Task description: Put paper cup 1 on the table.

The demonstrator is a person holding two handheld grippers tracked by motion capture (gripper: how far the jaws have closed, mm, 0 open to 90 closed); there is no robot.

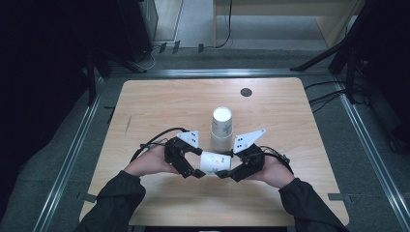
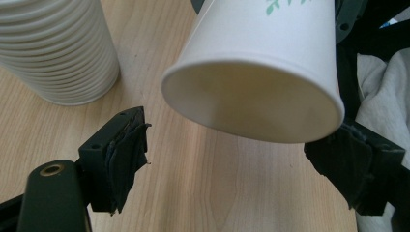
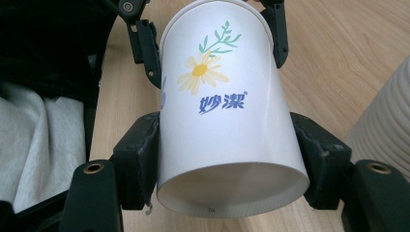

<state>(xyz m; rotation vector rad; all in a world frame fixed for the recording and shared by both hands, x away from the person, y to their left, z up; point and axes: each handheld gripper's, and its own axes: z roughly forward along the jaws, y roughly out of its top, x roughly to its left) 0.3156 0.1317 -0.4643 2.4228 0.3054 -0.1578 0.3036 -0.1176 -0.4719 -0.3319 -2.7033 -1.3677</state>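
A single paper cup (image 1: pixel 215 163) with a daisy on it is held on its side, just above the near middle of the desk (image 1: pixel 159 101). It is squeezed at its bottom end by the jaws of the right gripper (image 3: pixel 226 164), so it can be carried. The left gripper (image 2: pixel 241 162) is spread wide around the cup's rim, pads not touching, so the cup has likely been let go. The stack of paper cups (image 1: pixel 221 128) stands just behind.

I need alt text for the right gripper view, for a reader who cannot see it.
A white paper cup with a printed daisy lies sideways, clamped near its base between the right gripper's two black jaws. The left gripper's jaws flank its far rim without pressing, above a wooden table.
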